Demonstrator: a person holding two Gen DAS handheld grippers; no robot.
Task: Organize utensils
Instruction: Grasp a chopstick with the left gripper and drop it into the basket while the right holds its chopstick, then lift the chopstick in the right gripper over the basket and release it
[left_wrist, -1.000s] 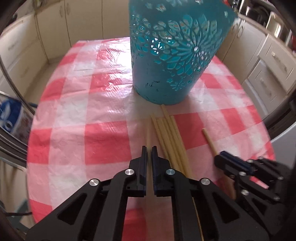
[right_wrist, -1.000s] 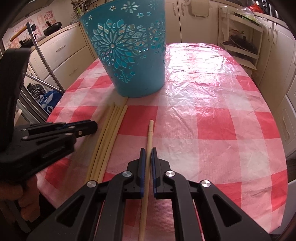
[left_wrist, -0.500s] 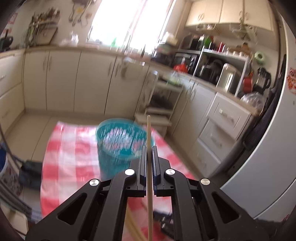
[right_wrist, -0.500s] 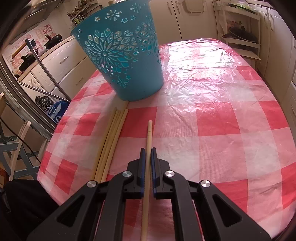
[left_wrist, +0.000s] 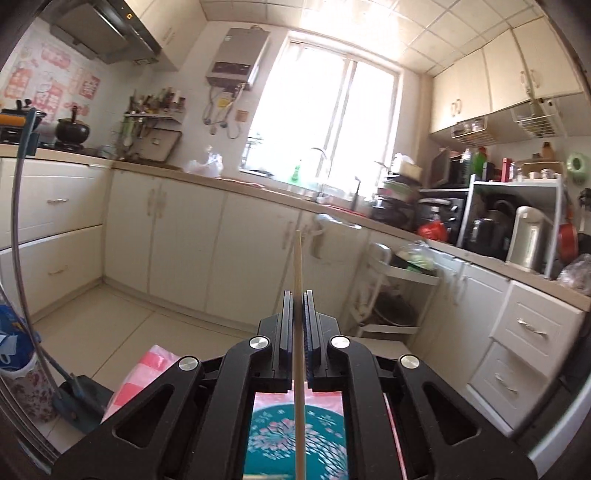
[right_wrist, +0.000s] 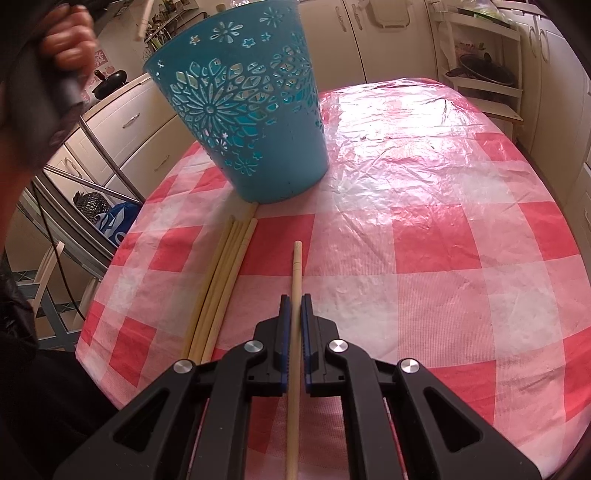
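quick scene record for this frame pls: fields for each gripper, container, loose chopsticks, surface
left gripper: shut on one pale wooden chopstick, raised above the basket
right gripper: shut on a second wooden chopstick lying on the table
container: teal plastic basket with flower cut-outs, upright on the table
loose chopsticks: bundle of pale chopsticks flat on the cloth, far ends near the basket's base
surface: red-and-white checked tablecloth

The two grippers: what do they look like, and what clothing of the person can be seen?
Both the left gripper and the right gripper are matte black plastic, with angular linkage arms that have triangular cut-outs and round silver pivot screws. The jaws are flat black plates with blue ridged pads on their inner faces. No cables or markings show. In the right wrist view, a dark, black sleeve appears at the left edge.
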